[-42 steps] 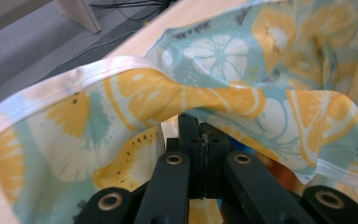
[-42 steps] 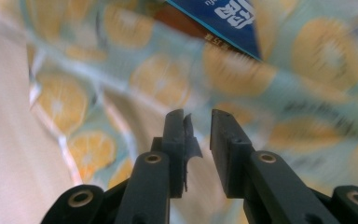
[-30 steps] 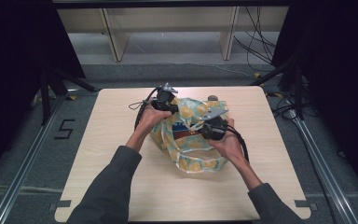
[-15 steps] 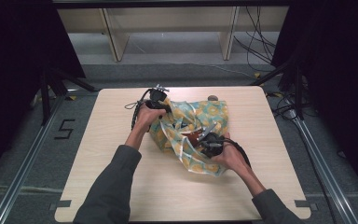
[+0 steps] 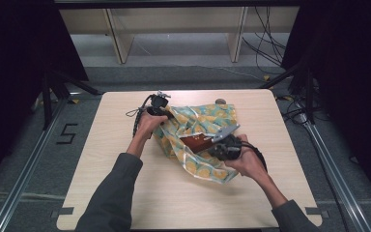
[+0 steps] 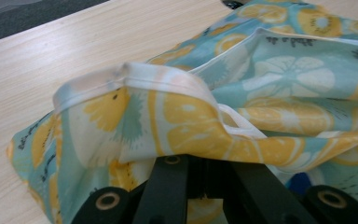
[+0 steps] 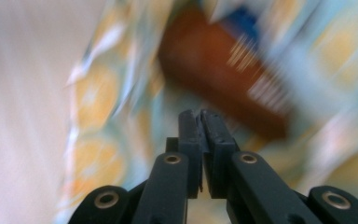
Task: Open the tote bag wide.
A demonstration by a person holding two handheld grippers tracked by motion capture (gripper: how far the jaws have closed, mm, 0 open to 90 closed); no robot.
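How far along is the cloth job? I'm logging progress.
Done: the citrus cloth lies open enough to bare a brown box. In hand: the left gripper seems to pinch the cloth's edge; the right gripper, jaws shut, points at the box. Left: cloth surrounds the box.

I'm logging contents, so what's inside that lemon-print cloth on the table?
Inside the teal, lemon-print cloth a reddish-brown box-like item shows in the opening, with something blue beside it. The cloth's folds cover the rest of both.

Lab recording bay: black curtains, floor rails, loose cables.
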